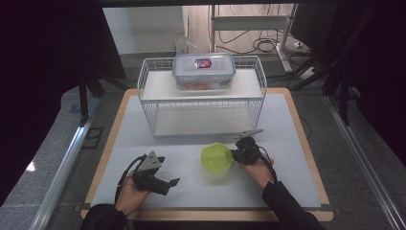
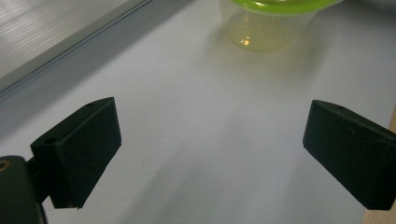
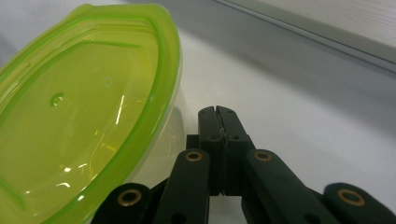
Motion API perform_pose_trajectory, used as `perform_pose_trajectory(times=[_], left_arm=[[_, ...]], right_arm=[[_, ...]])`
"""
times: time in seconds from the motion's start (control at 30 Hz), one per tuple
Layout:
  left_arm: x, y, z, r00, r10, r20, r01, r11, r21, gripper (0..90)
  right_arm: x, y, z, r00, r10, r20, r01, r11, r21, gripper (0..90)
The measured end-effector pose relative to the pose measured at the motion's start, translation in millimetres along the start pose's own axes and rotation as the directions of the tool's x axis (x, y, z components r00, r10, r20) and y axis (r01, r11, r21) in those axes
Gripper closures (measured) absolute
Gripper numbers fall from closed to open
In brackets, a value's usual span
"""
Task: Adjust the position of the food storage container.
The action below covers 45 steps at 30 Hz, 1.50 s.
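One green-lidded container (image 1: 217,158) sits at centre frame on the mat; two grippers: right gripper (image 1: 238,154) jaws pressed together, empty, just beside it; left gripper (image 1: 168,184) spread wide, lower left.

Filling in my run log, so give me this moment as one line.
left gripper: jaws open, nothing between | right gripper: jaws shut, beside green-lidded tub | lidded box: on wire rack

High view overhead, forward-down; gripper views low, close, sharing green-lidded container (image 2: 271,21).
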State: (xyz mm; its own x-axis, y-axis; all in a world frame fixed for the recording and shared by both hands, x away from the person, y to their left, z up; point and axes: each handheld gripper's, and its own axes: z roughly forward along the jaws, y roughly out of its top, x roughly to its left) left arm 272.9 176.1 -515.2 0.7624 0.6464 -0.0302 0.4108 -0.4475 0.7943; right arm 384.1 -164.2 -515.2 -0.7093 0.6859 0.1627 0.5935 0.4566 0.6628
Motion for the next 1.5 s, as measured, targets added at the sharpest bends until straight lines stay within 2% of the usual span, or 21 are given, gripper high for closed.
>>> perform_pose_trajectory(times=[0.13, 0.27, 0.37, 0.43, 0.5, 0.6, 0.67, 0.77, 0.8, 0.83, 0.87, 0.9, 0.93, 0.97, 1.0, 1.03, 1.17, 1.3, 1.4, 1.47, 1.5], left_arm=[[-0.2, 0.2, 0.1, 1.0000, 0.001, 0.002, -0.001, 1.0000, 0.001, 4.2], [0.6, 0.1, 0.7, 0.9997, -0.021, 0.010, 0.021, 0.9997, 0.008, 4.1], [2.1, 0.4, 1.9, 0.9989, -0.044, 0.018, 0.044, 0.9988, 0.023, 4.3], [2.9, 1.7, 2.5, 0.9982, -0.056, 0.022, 0.055, 0.9979, 0.034, 4.4], [5.4, 5.0, 3.6, 0.9977, -0.065, 0.022, 0.064, 0.9971, 0.041, 4.2], [10.7, 8.6, 4.7, 0.9968, -0.074, 0.029, 0.074, 0.9970, 0.026, 4.9], [15.4, 13.2, 5.9, 0.9966, -0.077, 0.027, 0.077, 0.9969, 0.019, 8.9], [23.4, 22.2, 8.2, 0.9972, -0.068, 0.031, 0.068, 0.9976, -0.008, 21.0], [26.6, 24.9, 9.6, 0.9965, -0.070, 0.046, 0.071, 0.9973, -0.020, 29.1], [32.5, 30.6, 13.9, 0.9961, -0.067, 0.058, 0.069, 0.9971, -0.034, 42.0], [32.5, 30.6, 13.9, 0.9961, -0.067, 0.058, 0.069, 0.9971, -0.034, 47.6], [38.4, 37.7, 21.9, 0.9963, -0.055, 0.066, 0.058, 0.9973, -0.044, 55.5], [38.4, 37.7, 21.9, 0.9963, -0.055, 0.066, 0.058, 0.9973, -0.044, 59.6], [42.6, 42.0, 28.0, 0.9957, -0.050, 0.078, 0.053, 0.9976, -0.044, 64.8], [44.8, 44.6, 32.2, 0.9949, -0.051, 0.087, 0.055, 0.9975, -0.044, 64.8], [47.3, 48.1, 37.7, 0.9941, -0.053, 0.095, 0.057, 0.9974, -0.043, 72.2], [51.6, 62.9, 58.5, 0.9908, -0.061, 0.121, 0.068, 0.9962, -0.055, 77.4], [51.7, 75.4, 75.7, 0.9898, -0.059, 0.130, 0.069, 0.9949, -0.074, 78.2], [50.6, 78.1, 84.4, 0.9863, -0.071, 0.149, 0.083, 0.9935, -0.077, 78.2], [49.2, 78.1, 87.5, 0.9838, -0.070, 0.165, 0.081, 0.9947, -0.063, 78.3], [47.6, 77.8, 87.9, 0.9851, -0.059, 0.161, 0.069, 0.9962, -0.054, 78.7]], right_arm=[[3.4, 5.0, 9.0, 0.9999, -0.010, -0.009, 0.011, 1.000, 0.007, 90.0], [1.8, 6.2, 10.5, 0.9983, -0.048, 0.032, 0.047, 0.999, 0.015, 90.0], [-3.4, 4.6, 1.9, 0.9984, -0.030, 0.048, 0.030, 1.000, 0.009, 90.0], [-5.8, 3.3, -6.3, 0.9974, -0.039, 0.060, 0.039, 0.999, -0.006, 90.0], [-6.3, -1.2, -20.3, 0.9978, -0.036, 0.057, 0.037, 0.999, -0.017, 89.9], [-5.7, -5.3, -29.2, 0.9981, -0.039, 0.048, 0.040, 0.999, -0.021, 89.7], [-3.3, -9.8, -38.3, 0.9982, -0.041, 0.043, 0.042, 0.999, -0.029, 89.7], [1.3, -13.8, -47.8, 0.9990, -0.035, 0.027, 0.036, 0.998, -0.052, 89.7], [4.0, -15.8, -51.8, 0.9990, -0.041, 0.020, 0.042, 0.998, -0.057, 89.7], [9.0, -19.1, -56.0, 0.9989, -0.047, 0.005, 0.047, 0.997, -0.064, 89.8], [9.0, -19.1, -56.0, 0.9989, -0.047, 0.005, 0.047, 0.997, -0.064, 89.8], [17.5, -24.6, -60.4, 0.9987, -0.050, -0.012, 0.049, 0.997, -0.067, 89.9], [17.5, -24.6, -60.4, 0.9987, -0.050, -0.012, 0.049, 0.997, -0.067, 89.9], [25.6, -29.5, -63.0, 0.9976, -0.064, -0.026, 0.062, 0.996, -0.062, 89.9], [25.6, -29.5, -63.0, 0.9976, -0.064, -0.026, 0.062, 0.996, -0.062, 89.9], [32.5, -33.2, -63.4, 0.9959, -0.080, -0.044, 0.077, 0.995, -0.062, 89.9], [42.9, -36.0, -61.2, 0.9916, -0.110, -0.069, 0.106, 0.993, -0.055, 89.9], [51.5, -34.8, -56.7, 0.9870, -0.129, -0.095, 0.125, 0.991, -0.050, 89.9], [53.7, -34.9, -54.6, 0.9864, -0.132, -0.099, 0.128, 0.991, -0.041, 89.8], [52.9, -34.7, -54.1, 0.9871, -0.129, -0.096, 0.125, 0.991, -0.039, 89.8], [52.4, -34.5, -53.9, 0.9875, -0.127, -0.092, 0.124, 0.991, -0.041, 89.8]])
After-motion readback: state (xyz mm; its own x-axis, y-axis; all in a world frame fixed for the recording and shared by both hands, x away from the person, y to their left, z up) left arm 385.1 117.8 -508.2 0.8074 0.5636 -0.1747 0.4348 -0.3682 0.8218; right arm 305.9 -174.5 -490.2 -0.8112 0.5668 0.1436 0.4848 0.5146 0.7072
